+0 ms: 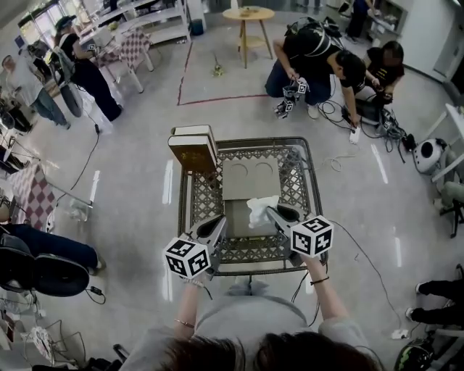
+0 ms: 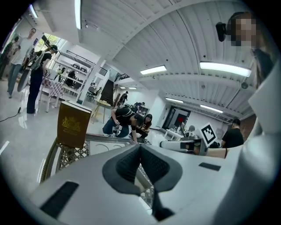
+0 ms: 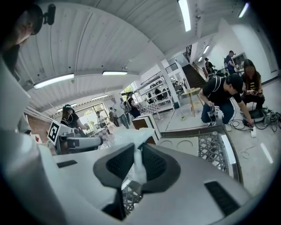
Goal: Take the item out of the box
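Note:
A grey box [image 1: 243, 221] lies open on the metal lattice table [image 1: 313, 190], its flap [image 1: 250, 177] folded back toward the far side. My right gripper [image 1: 274, 214] is shut on a crumpled white sheet [image 1: 261, 209], which hangs just above the box. In the right gripper view the sheet [image 3: 133, 139] is pinched between the dark pads [image 3: 115, 163] of the right gripper [image 3: 136, 159] and sticks up past them. My left gripper [image 1: 217, 226] hovers over the box's left side. In the left gripper view, the left gripper's [image 2: 140, 154] pads meet with nothing between them.
A brown box with gold print [image 1: 193, 151] stands upright at the table's far left corner. Two people crouch on the floor beyond [image 1: 319, 61] among cables. A round wooden side table [image 1: 248, 14] stands far back. More people and chairs line the left side.

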